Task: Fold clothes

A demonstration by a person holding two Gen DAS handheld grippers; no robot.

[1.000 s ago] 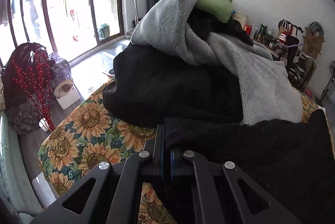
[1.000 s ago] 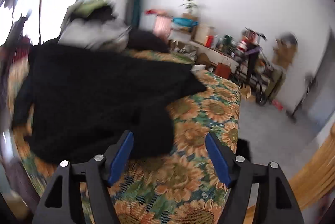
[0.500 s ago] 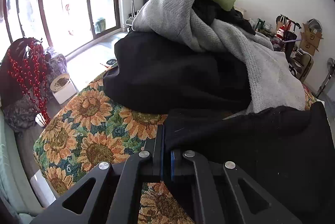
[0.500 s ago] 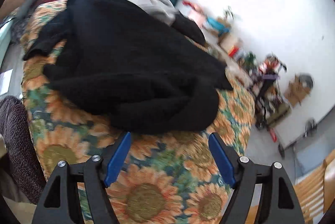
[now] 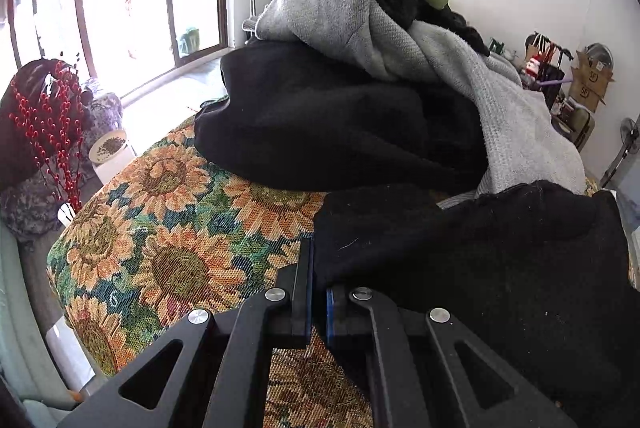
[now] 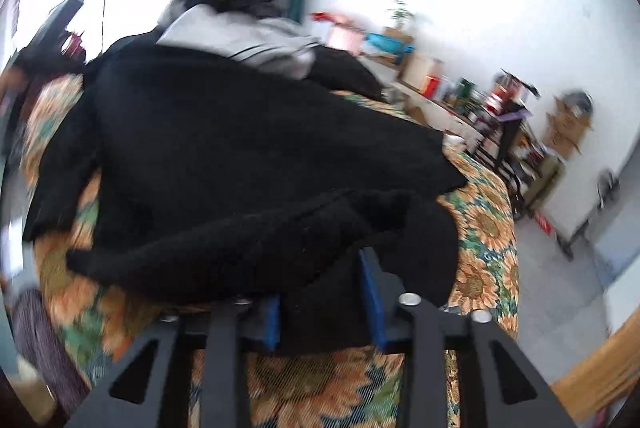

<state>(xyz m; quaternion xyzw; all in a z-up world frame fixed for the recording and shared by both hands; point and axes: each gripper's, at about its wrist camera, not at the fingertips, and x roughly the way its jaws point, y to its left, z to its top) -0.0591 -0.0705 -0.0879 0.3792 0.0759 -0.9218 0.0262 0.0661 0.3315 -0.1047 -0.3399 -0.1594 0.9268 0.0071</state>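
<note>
Step in hand: taking hold of the black sweater (image 6: 248,155) at two points, so it can be spread for folding.
Sweater: lies across the sunflower cover (image 5: 168,228), its hem bunched at 6 o'clock in the right wrist view.
Left gripper (image 5: 318,292): fingers clamped on a black edge at 5 o'clock of the left wrist view.
Right gripper (image 6: 324,304): fingers closing, a thick fold of the hem between them.
Doing it well: the right fingers should catch one layer, not the whole bunch; both holds then draw apart evenly.
Risk: the clothes pile (image 5: 360,27) at 12 o'clock sits close; dragging could snag it.
</note>
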